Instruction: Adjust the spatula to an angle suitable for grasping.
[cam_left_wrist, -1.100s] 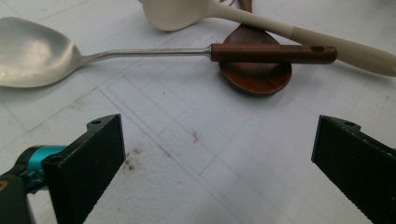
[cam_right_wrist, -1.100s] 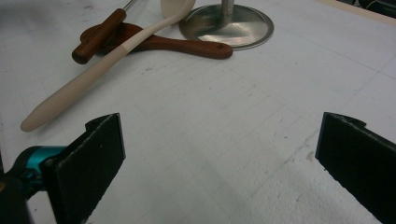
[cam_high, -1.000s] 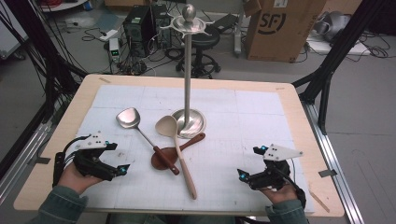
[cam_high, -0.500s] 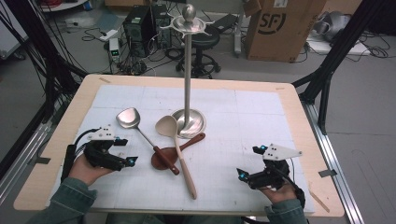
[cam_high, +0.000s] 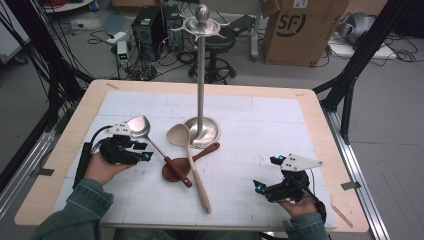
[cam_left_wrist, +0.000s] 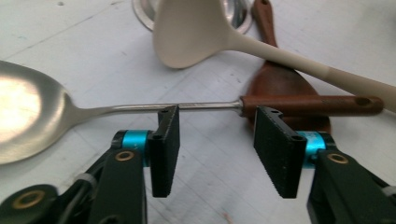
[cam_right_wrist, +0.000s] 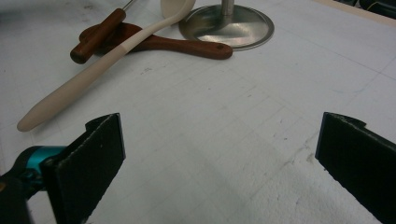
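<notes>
The left gripper (cam_left_wrist: 215, 140), jaws apart, hides part of the metal spoon (cam_left_wrist: 42, 112); the right gripper (cam_right_wrist: 219, 158) gapes wide.

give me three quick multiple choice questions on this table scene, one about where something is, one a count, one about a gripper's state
1. Where does the cream ladle lie?
A. hung on the stand
B. across the dark wooden spatula, bowl near the stand's base
C. inside the cardboard box

2. How many utensils lie on the table?
A. one
B. three
C. five

3. How stands the left gripper?
A. open, jaws either side of the metal spoon's shaft
B. shut on the ladle
C. shut on the stand

Answers:
1 B: in the high view its handle crosses the wooden spatula beside the stand.
2 B: ladle, spatula and metal spoon.
3 A: the left gripper view shows a gap between the jaws, with the shaft just beyond them.
</notes>
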